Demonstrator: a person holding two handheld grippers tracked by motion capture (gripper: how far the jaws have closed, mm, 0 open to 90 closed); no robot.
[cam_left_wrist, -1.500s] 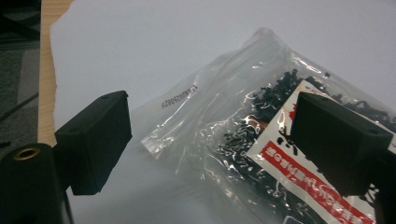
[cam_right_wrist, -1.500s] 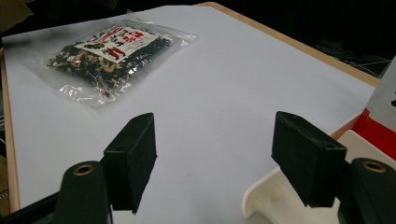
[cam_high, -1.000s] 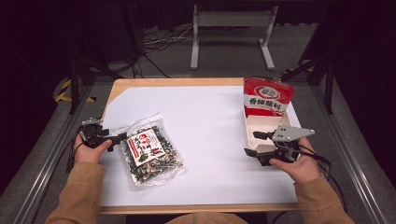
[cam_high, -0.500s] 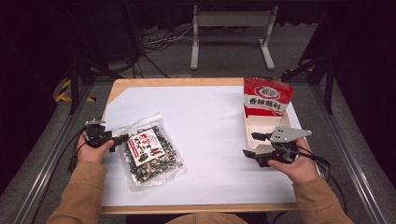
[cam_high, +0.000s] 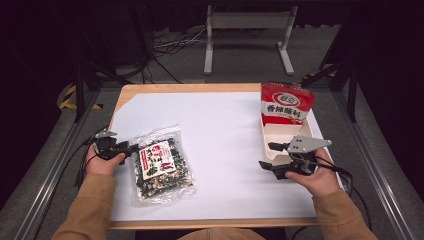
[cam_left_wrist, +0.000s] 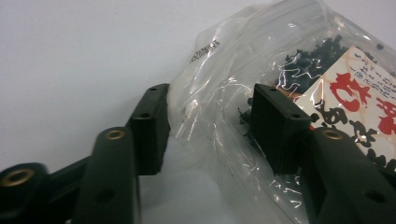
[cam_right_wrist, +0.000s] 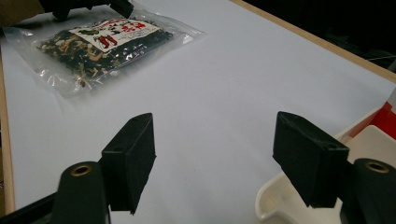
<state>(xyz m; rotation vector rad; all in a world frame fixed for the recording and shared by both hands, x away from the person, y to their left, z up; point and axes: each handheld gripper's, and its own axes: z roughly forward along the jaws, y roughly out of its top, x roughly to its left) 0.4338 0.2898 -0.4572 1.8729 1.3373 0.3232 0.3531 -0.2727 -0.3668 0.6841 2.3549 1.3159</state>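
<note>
The left gripper (cam_high: 131, 148) sits at the left edge of the table (cam_high: 230, 89), its jaws about half open and just now closing around the clear corner of the bag (cam_high: 161, 167). In the left gripper view the crinkled plastic of the bag (cam_left_wrist: 261, 93) lies between the two pads; the right pad (cam_left_wrist: 275, 126) is against the film and the left pad (cam_left_wrist: 150, 126) sits at its edge, but whether they press it yet I cannot tell. The right gripper (cam_high: 274, 156) rests at the right side, jaws wide apart with nothing between them, one jaw beside the lip of the white tray (cam_high: 272, 137). The bag lies flat on the white sheet (cam_high: 225, 130) near the left front of the table, a clear pouch of dark flakes with paler bits and a white label printed in red and black. The left gripper view gives a small printed code on the film near the seam. The right gripper view shows the bag (cam_right_wrist: 100, 44) from afar, with the tray rim (cam_right_wrist: 280, 196) close under its own right jaw. The high view adds a red pouch (cam_high: 286, 103) standing upright at the far end of the tray.
</note>
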